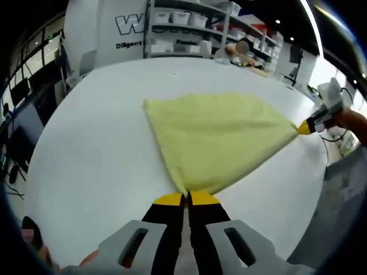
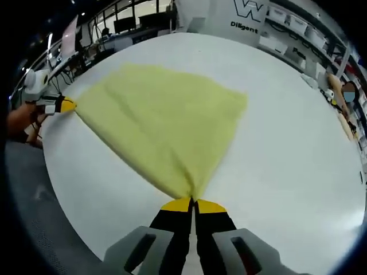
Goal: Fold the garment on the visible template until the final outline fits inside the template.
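In the left gripper view, dark window frames and clutter sit at the far left edge, and beyond the white table (image 1: pixel 86 149) a white wall panel (image 1: pixel 109 28) with large lettering stands next to shelving (image 1: pixel 189 23) stacked with white bins. The yellow garment (image 1: pixel 221 134) lies spread across the middle of the table, pulled out into a rough triangle, its far corner pointing toward the shelving. The left gripper (image 1: pixel 187 197) rises from the bottom of the view with its yellow-tipped jaws pressed together on the near corner of the cloth — the fabric bunches to a point right where the tips meet. At the right of the view, the right gripper (image 1: pixel 304 128) pinches the opposite corner of the garment, held by a hand (image 1: pixel 351 119) just off the table's edge. In the right gripper view, the left gripper (image 2: pixel 67 105) comes in from the left edge, its yellow tip on one corner of the garment (image 2: pixel 166 123), with a hand (image 2: pixel 23 120) behind it. The cloth fans out across the white table (image 2: pixel 287 143), taut between the two held corners. At bottom centre the right gripper (image 2: pixel 192 204) has its jaws closed on the gathered corner — no gap shows between the tips. Shelving (image 2: pixel 298 28) and a lettered white wall (image 2: pixel 246 14) run along the upper right.
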